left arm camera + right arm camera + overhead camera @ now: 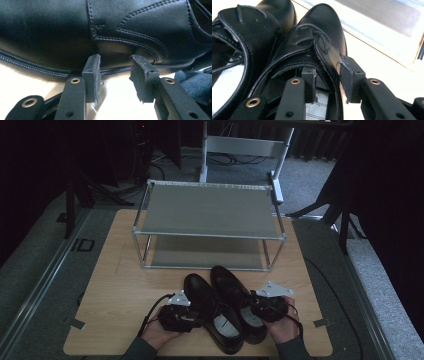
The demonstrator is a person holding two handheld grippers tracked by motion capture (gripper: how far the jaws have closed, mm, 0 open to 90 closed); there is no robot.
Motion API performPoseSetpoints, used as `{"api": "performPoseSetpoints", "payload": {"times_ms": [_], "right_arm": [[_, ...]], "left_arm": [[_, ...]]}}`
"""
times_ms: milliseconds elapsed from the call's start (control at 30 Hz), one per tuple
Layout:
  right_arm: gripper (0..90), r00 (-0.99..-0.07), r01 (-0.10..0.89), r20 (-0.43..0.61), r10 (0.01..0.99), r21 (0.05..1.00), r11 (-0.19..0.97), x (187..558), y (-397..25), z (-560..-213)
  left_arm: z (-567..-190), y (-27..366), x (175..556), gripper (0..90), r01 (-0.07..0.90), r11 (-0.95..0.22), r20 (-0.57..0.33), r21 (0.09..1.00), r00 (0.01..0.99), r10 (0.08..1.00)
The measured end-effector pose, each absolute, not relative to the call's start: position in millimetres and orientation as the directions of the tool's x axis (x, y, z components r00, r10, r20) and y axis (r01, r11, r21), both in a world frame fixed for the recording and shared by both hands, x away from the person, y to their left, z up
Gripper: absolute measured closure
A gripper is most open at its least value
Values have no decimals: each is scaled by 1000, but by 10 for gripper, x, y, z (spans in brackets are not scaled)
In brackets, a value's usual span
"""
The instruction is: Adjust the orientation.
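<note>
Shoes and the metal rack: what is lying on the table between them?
Nothing: in the high view bare wooden table separates the shoes from the rack.

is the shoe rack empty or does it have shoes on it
Empty: both shelves of the shoe rack are bare, and both black shoes sit on the table before it.

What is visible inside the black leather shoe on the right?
Inside the right black leather shoe, one pad of the right gripper sits over a pale grey insole. The toe interior is covered.
</note>
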State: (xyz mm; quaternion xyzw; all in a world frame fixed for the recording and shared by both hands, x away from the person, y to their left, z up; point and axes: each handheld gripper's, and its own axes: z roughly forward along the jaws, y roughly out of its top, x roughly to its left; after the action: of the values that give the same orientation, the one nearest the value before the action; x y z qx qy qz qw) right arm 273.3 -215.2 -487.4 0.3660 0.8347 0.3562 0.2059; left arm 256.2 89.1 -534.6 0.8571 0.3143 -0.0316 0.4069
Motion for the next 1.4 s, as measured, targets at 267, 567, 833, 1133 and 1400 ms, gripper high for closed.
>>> {"api": "performPoseSetpoints", "payload": {"times_ms": [267, 567, 833, 1133, 1400], "right_arm": [[610, -604, 494, -100, 791, 732, 470, 2810, -2320, -4828], [515, -601, 495, -81, 795, 744, 450, 2717, -2509, -4739], [493, -588, 487, -67, 806, 766, 419, 2587, -2636, -4618], [489, -588, 489, -55, 807, 771, 409, 2515, -2680, -4595], [489, -588, 493, -55, 807, 767, 411, 2521, -2660, -4622]], "left_arm": [[-5357, 619, 2481, 580, 532, -499, -313, 684, 832, 459], [-5214, 982, 2565, 563, 545, -445, -276, 711, 798, 536], [-5241, 1476, 3093, 462, 634, -256, -315, 729, 643, 698], [-5411, 1410, 3299, 412, 662, -282, -380, 694, 670, 638], [-5367, 1310, 3266, 385, 637, -353, -342, 685, 710, 615]]}}
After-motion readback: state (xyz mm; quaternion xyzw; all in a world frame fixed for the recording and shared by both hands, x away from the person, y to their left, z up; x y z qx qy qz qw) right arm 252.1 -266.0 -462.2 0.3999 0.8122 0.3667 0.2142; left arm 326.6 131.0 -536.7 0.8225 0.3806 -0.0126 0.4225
